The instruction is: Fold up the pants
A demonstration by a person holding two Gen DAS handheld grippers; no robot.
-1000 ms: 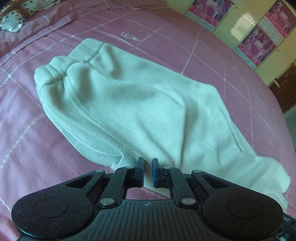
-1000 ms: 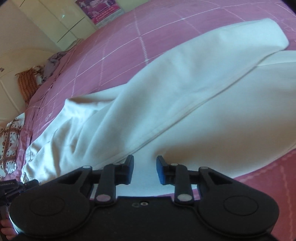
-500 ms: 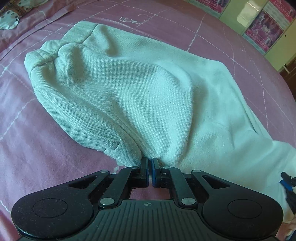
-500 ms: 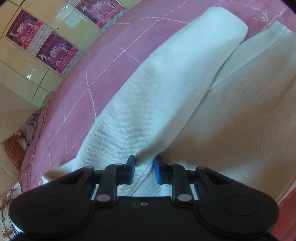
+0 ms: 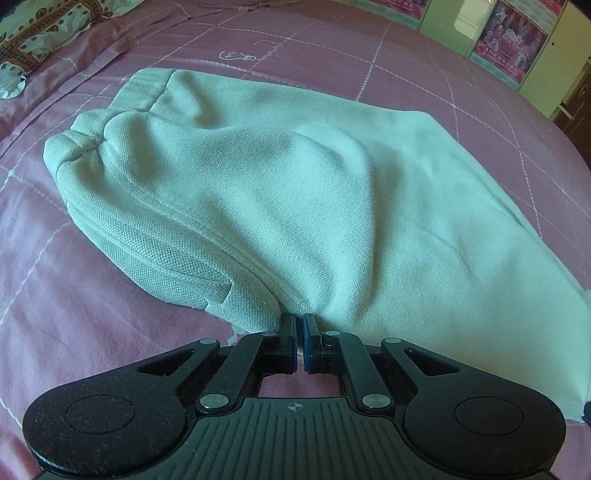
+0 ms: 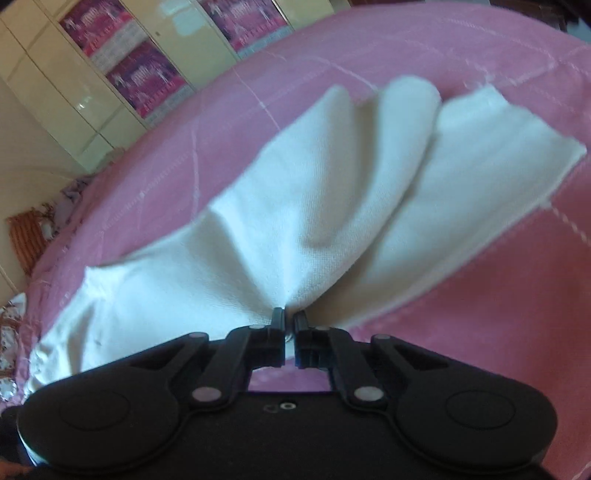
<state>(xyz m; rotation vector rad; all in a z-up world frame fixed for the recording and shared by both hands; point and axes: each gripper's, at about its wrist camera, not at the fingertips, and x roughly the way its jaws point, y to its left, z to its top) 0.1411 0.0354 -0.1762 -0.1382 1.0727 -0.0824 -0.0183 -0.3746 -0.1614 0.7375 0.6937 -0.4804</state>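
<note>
Pale white pants [image 5: 295,192] lie spread on a pink bedspread [image 5: 74,314], waistband at the far left in the left wrist view. My left gripper [image 5: 299,319] is shut on the near edge of the pants, with fabric bunched up at its tips. In the right wrist view the pants [image 6: 314,206] fan out from my right gripper [image 6: 290,314], which is shut on a pinch of cloth near the leg ends. The fabric pulls into folds toward those tips, and the picture is motion blurred.
The pink bedspread [image 6: 480,314] with white grid lines stretches around the pants on all sides. A patterned pillow [image 5: 40,33] lies at the far left. Pale cabinet doors with purple posters [image 6: 140,77] stand beyond the bed.
My right gripper has closed on the pants and drawn the cloth up into gathered folds. The left gripper closed its small gap and moved closer over the pants' near edge.
</note>
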